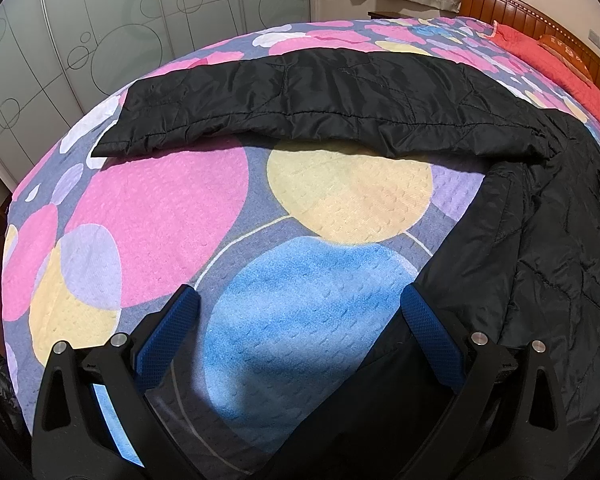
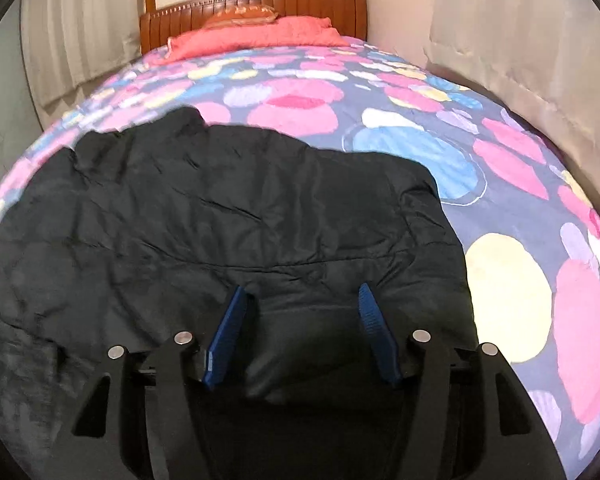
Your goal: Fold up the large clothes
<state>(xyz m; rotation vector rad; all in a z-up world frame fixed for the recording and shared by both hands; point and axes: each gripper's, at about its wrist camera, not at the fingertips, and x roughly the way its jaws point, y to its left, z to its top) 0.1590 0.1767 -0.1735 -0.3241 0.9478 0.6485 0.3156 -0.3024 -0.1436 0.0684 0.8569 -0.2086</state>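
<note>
Frosted wardrobe doors (image 1: 140, 32) stand behind a bed whose bubble-print bedspread (image 1: 160, 208) carries a black quilted jacket (image 1: 560, 260). From the left wrist, one sleeve (image 1: 300, 108) lies stretched straight out across the bedspread, away from the jacket body, and the left gripper (image 1: 300, 320) hangs over bare bedspread just beside the jacket's edge, jaws wide apart and holding nothing. From the right wrist, toward the wooden headboard (image 2: 252, 8), the right gripper (image 2: 302, 312) sits low over the jacket body, jaws about half spread with cloth under them but nothing pinched. To fold well, I judge each gripper should take one layer edge, lift together, and lay that sleeve flat across the jacket body.
</note>
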